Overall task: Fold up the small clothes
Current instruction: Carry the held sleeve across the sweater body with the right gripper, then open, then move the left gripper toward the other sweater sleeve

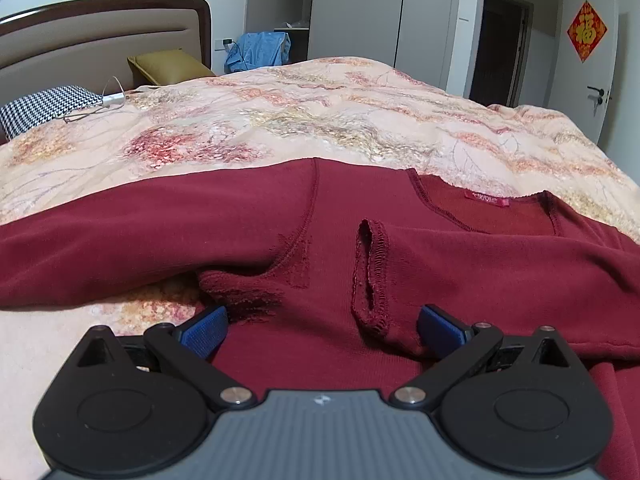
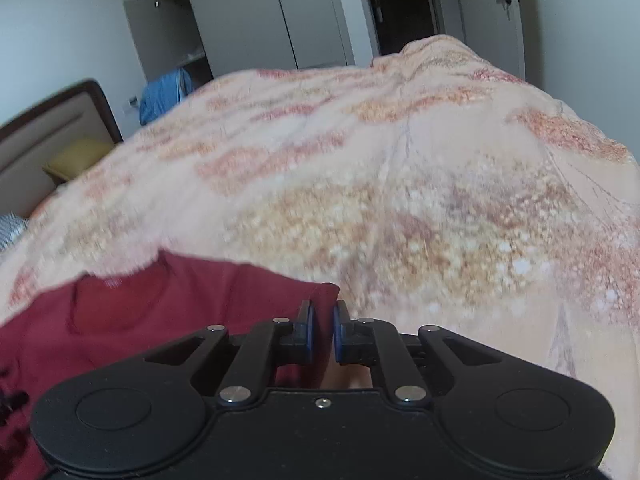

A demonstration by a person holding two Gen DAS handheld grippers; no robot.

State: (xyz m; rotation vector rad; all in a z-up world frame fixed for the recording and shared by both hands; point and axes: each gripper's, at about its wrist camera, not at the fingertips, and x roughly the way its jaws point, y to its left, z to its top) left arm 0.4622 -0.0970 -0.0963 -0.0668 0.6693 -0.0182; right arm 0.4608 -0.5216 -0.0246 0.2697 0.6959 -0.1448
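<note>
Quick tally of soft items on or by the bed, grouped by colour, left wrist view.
Maroon: 1, long-sleeve top
Blue: 1, garment heaped beyond the bed
Mustard: 1, pillow
Black-and-white check: 1, pillow
Peach floral: 1, bedspread
Total: 5
</note>
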